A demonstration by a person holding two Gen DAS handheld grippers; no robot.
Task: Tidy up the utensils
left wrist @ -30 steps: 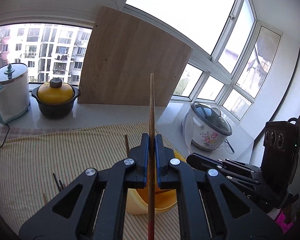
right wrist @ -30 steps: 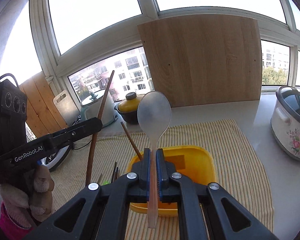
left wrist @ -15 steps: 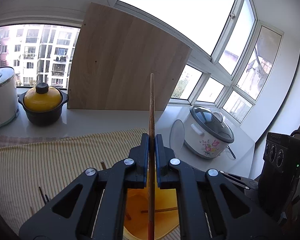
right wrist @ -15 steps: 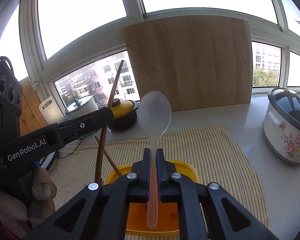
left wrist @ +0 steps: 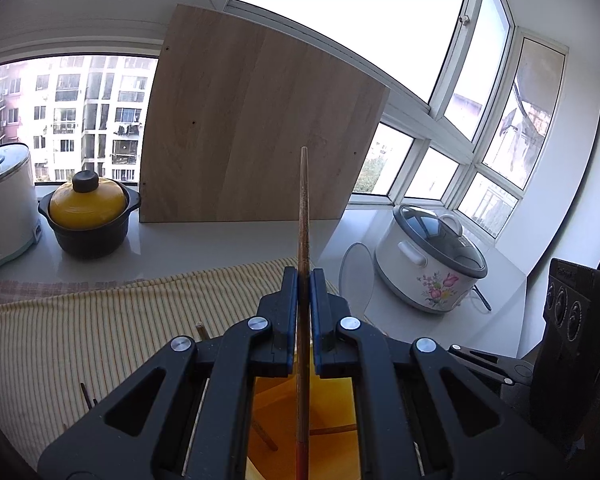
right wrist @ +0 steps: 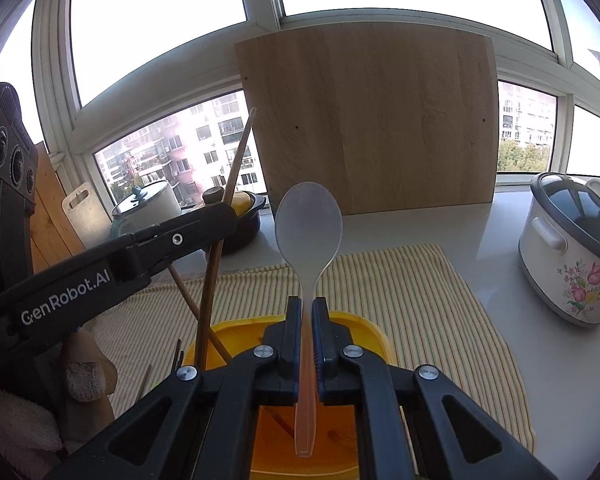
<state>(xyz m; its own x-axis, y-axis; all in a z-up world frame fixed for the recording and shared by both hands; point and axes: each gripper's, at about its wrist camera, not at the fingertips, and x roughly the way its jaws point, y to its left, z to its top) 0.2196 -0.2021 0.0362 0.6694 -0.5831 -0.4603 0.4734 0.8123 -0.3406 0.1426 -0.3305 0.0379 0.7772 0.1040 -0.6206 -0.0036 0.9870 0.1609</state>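
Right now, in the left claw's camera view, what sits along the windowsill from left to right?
White pot with a teal knob → black pot with a yellow lid → leaning wooden board → floral rice cooker.

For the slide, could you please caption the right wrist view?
Right tongs shut on a translucent spoon above the yellow container.
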